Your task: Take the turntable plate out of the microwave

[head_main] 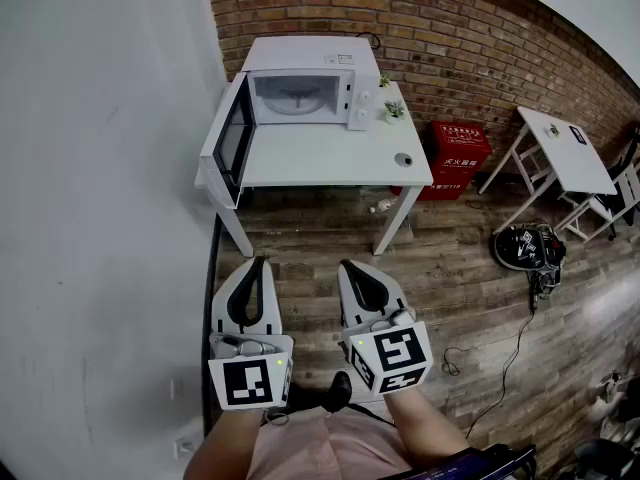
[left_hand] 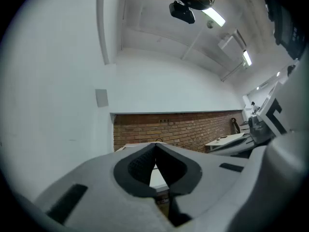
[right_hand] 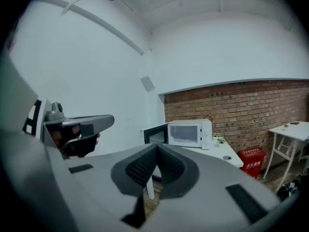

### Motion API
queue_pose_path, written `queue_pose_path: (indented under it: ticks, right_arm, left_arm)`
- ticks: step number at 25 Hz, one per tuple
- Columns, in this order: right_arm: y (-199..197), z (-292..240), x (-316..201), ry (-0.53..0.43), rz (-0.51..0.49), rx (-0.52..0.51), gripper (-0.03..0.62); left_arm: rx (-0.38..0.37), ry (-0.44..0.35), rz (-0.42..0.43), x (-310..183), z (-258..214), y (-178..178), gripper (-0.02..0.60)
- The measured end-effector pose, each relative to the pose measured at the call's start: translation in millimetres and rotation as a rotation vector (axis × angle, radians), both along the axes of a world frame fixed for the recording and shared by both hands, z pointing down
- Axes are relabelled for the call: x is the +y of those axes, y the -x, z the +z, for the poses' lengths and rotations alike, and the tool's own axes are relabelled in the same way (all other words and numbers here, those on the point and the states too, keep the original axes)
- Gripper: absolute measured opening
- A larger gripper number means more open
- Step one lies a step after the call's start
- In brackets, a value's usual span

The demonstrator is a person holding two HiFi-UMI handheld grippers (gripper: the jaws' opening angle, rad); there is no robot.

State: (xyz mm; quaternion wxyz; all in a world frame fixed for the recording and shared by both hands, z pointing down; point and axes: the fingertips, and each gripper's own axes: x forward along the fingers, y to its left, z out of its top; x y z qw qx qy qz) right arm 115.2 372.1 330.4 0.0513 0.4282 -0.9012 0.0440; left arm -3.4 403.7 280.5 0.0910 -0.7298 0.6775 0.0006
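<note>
A white microwave [head_main: 300, 78] stands at the back of a white table [head_main: 330, 158] against the brick wall, its door [head_main: 233, 138] swung open to the left. The glass turntable plate [head_main: 296, 96] lies inside the cavity. Both grippers hover low over the wooden floor, well short of the table. My left gripper [head_main: 258, 261] is shut with nothing in it, and my right gripper [head_main: 346, 265] beside it is shut and empty too. The right gripper view shows the microwave [right_hand: 189, 133] ahead past the shut right gripper [right_hand: 157, 146]. In the left gripper view the shut left gripper [left_hand: 155, 145] points at the brick wall.
A small potted plant [head_main: 394, 111] and a small round object [head_main: 403, 159] sit on the table's right side. A red box [head_main: 457, 154] stands on the floor to the right, a white folding table [head_main: 562, 152] beyond it. A bag [head_main: 527, 247] and cable lie on the floor.
</note>
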Motion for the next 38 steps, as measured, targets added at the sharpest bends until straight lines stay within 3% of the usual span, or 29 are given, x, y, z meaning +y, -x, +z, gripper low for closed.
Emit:
queue_pose_path:
  ticks: [3, 11, 12, 13, 15, 28, 34, 38]
  right_arm:
    - [-2, 1, 1, 0.003, 0.001, 0.002, 0.005]
    - [-6, 3, -1, 0.003, 0.007, -0.014, 0.006]
    - [-7, 4, -2, 0.006, 0.002, -0.007, 0.075]
    - [-7, 5, -4, 0.011, -0.002, 0.002, 0.133]
    - [-10, 6, -7, 0.007, 0.001, 0.016, 0.150]
    - [-41, 11, -33, 0.021, -0.036, -0.012, 0.137]
    - [-37, 14, -56, 0.023, -0.045, -0.014, 0.133]
    - [-30, 20, -73, 0.031, -0.043, -0.005, 0.132]
  left_arm:
    - [0.032, 0.017, 0.010, 1, -1, -5, 0.006]
    - [0.014, 0.006, -0.005, 3, 1, -9, 0.008]
    - [0.020, 0.007, -0.007, 3, 0, -10, 0.034]
    - [0.021, 0.004, -0.008, 3, 0, -11, 0.109]
    - [0.010, -0.009, -0.010, 1, -1, -12, 0.130]
    - [0.022, 0.040, -0.055, -15, 8, -47, 0.124]
    - [-0.018, 0.023, -0.067, -34, 12, -40, 0.123]
    - [0.032, 0.044, -0.066, -52, 17, -33, 0.121]
